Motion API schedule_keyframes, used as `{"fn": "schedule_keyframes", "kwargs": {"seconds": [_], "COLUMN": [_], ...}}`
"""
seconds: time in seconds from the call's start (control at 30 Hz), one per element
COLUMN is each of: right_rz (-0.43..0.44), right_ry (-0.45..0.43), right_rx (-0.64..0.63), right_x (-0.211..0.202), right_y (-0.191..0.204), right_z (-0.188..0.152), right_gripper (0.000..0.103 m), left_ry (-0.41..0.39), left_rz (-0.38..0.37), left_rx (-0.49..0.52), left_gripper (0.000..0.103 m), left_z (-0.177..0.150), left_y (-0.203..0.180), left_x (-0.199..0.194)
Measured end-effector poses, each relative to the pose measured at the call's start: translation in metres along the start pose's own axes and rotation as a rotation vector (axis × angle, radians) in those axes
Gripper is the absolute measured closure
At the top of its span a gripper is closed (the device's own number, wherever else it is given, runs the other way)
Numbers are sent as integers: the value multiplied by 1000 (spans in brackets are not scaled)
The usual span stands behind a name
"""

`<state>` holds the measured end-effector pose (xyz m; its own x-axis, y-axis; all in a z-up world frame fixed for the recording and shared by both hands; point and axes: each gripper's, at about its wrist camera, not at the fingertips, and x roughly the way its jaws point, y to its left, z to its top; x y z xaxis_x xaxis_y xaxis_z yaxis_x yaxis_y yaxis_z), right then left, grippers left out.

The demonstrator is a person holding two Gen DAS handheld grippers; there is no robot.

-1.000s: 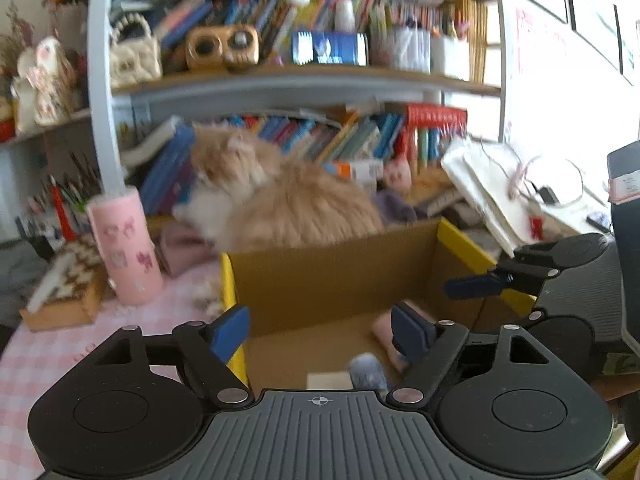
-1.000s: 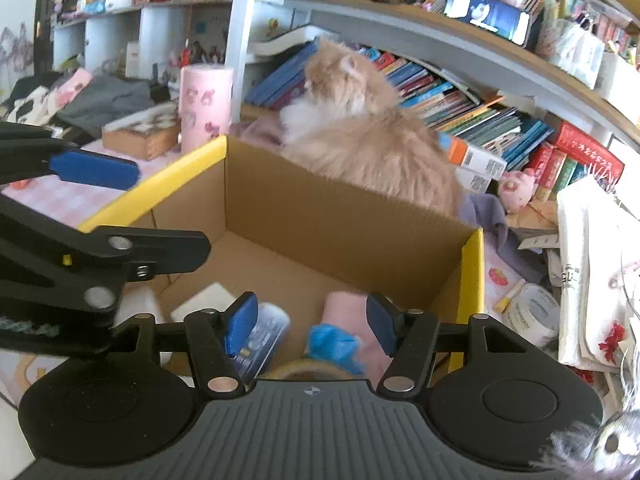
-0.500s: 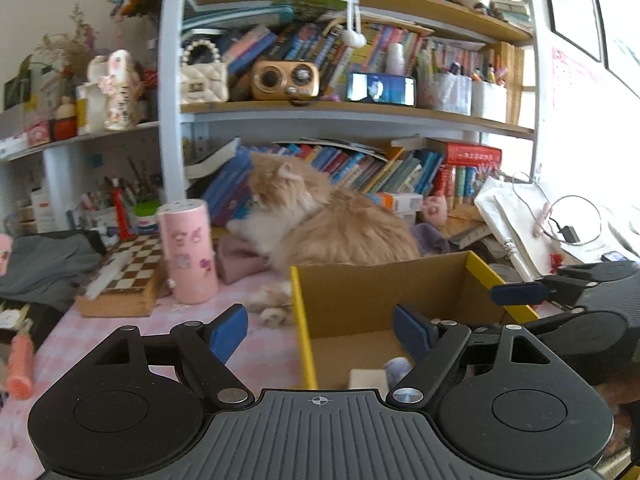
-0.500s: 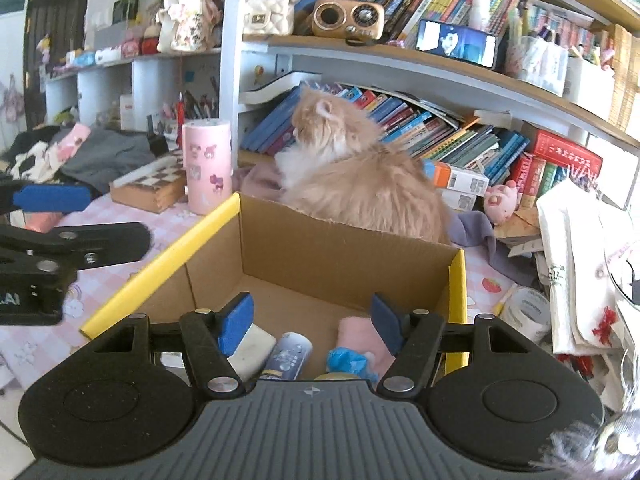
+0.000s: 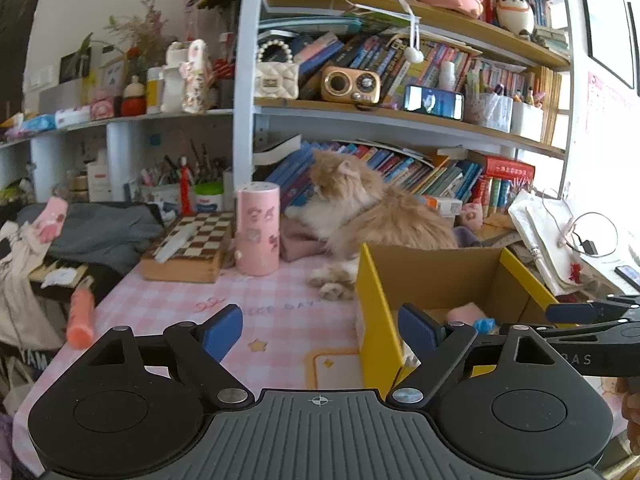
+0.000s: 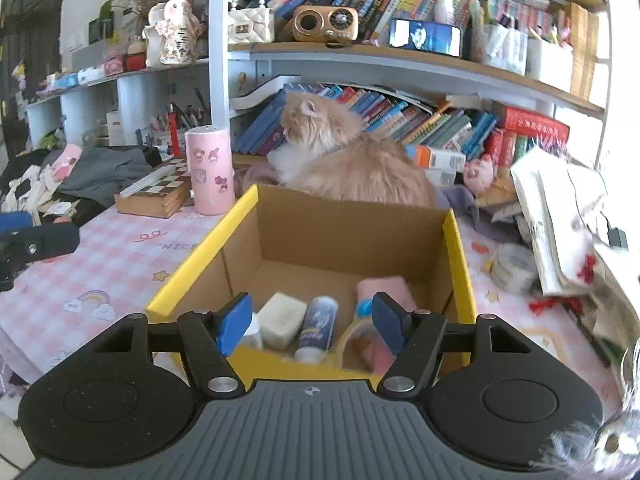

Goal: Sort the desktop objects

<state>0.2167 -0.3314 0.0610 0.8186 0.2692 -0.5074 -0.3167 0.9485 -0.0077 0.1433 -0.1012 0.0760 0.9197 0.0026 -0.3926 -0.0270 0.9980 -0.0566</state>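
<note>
Right view only: cardboard box [image 6: 352,236] contents, sponge [image 6: 282,319], bottle [image 6: 317,329]. Left view only: orange handle [image 5: 80,320]. Tablecloth [image 6: 120,256] reads "NICE". Left gripper [image 5: 320,330] opening, empty; right gripper [image 6: 310,322] parted, empty.

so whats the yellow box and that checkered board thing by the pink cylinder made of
The box looks like corrugated cardboard: matte brown inner walls with fold creases, and a yellow coating or tape on the outside and rims. The chessboard case seems to be wood: tan sides, inlaid or printed squares on top. Which one is unclear.
</note>
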Motion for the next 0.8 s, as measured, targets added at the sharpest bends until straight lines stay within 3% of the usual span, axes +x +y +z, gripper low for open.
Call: {"fn": "schedule_keyframes", "kwargs": {"seconds": [0.43, 0.8], "right_rz": [-48, -81], "right_ry": [78, 143], "right_rx": [109, 183], "right_x": [-38, -64], "right_y": [50, 79], "right_z": [-48, -84], "right_gripper": [36, 32], "left_ry": [73, 158], "left_rz": [21, -4], "left_rx": [24, -20], "left_gripper": [9, 3], "left_z": [-45, -71], "left_y": [27, 45], "left_x": [-38, -66]}}
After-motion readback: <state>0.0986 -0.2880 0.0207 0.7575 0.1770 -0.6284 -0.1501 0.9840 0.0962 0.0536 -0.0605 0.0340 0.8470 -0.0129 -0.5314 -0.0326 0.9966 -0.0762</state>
